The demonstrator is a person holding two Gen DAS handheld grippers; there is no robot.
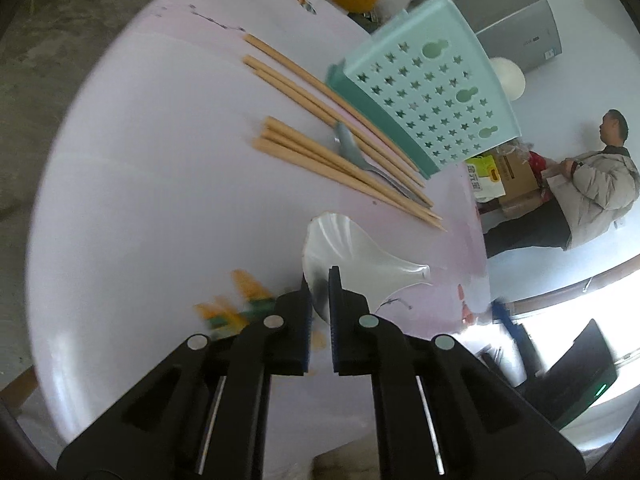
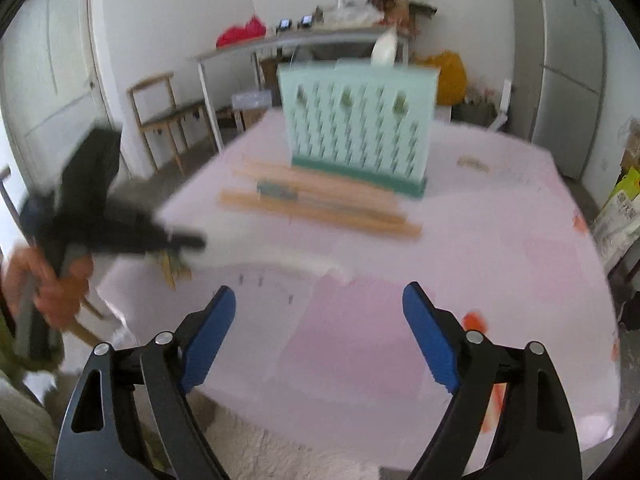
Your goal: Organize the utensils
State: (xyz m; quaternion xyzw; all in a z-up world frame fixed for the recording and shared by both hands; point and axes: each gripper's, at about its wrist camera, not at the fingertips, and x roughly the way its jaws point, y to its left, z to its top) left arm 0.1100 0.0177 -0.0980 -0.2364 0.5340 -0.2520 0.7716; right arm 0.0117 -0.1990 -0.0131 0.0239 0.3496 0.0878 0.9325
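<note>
Room: white walls, a grey fridge and a wooden chair beyond your pink-clothed counter.
Left gripper: angled down, your jaws pinched on the white spoon near the counter's edge.
Right gripper: wide apart, holding nothing.
Utensils: chopsticks and a metal spoon lie beside the upright teal holder, mid-counter.

Left gripper clamped nearly closed; right gripper spread wide, empty
</note>
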